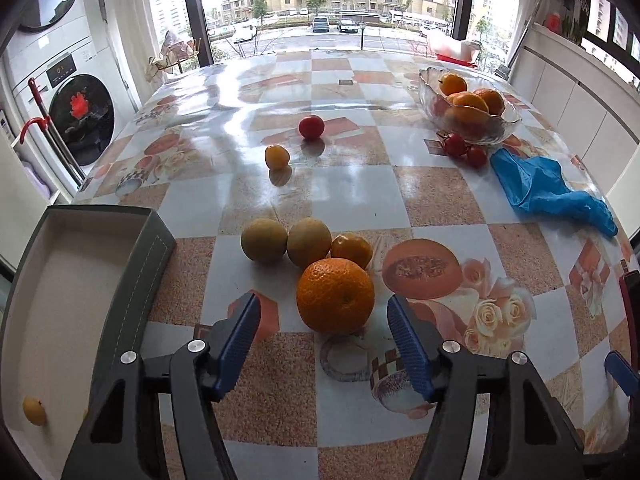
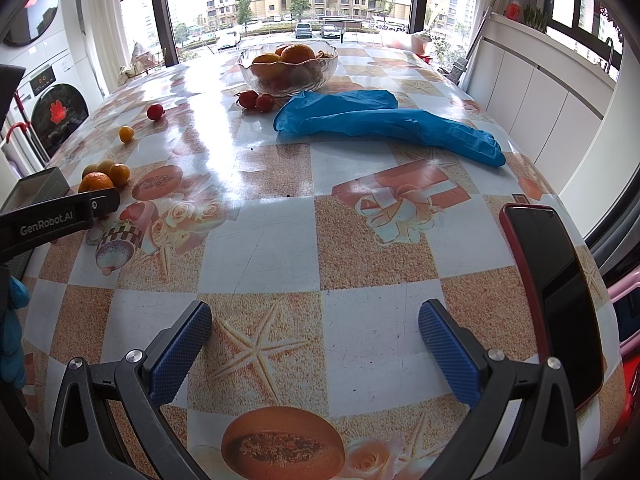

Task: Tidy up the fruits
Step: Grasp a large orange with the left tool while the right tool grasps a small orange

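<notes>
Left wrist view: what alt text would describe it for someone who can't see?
An open left gripper hovers just short of a large orange on a checkered table. Smaller fruits lie behind, an open grey box sits left, a glass fruit bowl far right.

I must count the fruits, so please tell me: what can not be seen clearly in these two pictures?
- Box, left wrist view: near end hidden behind the left gripper; one small yellow fruit shows.
- Glass bowl, both views: lower fruits blurred by the glass.
- Big orange, right wrist view: partly hidden by the left gripper.
</notes>
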The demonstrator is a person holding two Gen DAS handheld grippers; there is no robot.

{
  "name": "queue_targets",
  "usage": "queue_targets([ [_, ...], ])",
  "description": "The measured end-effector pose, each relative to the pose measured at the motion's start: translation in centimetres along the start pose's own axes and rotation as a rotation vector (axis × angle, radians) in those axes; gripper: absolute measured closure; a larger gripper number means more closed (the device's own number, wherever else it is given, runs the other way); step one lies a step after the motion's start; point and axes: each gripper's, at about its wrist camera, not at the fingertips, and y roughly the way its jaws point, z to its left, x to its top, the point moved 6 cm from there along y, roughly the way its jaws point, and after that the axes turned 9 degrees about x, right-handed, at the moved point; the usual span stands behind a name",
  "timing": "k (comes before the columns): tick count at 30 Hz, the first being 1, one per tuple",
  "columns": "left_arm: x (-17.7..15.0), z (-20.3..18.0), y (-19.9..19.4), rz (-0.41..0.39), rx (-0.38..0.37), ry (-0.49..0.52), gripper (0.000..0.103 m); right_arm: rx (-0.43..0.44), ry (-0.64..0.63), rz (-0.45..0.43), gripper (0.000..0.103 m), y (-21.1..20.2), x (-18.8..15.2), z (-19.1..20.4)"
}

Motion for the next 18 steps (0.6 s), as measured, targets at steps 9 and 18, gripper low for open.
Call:
queue_targets([
  [9,0.4,0.2,0.5,-0.012,-0.030,-0.037,0.064,-0.003,-0.001,0.002,0.000,0.2,-0.1,0.1],
  [18,-4.7,3.1,-2.4,-0.054,-0.050,-0.026,0.065,0.116,-0.107,0.096,0.000,2.1,2.1,3.9],
])
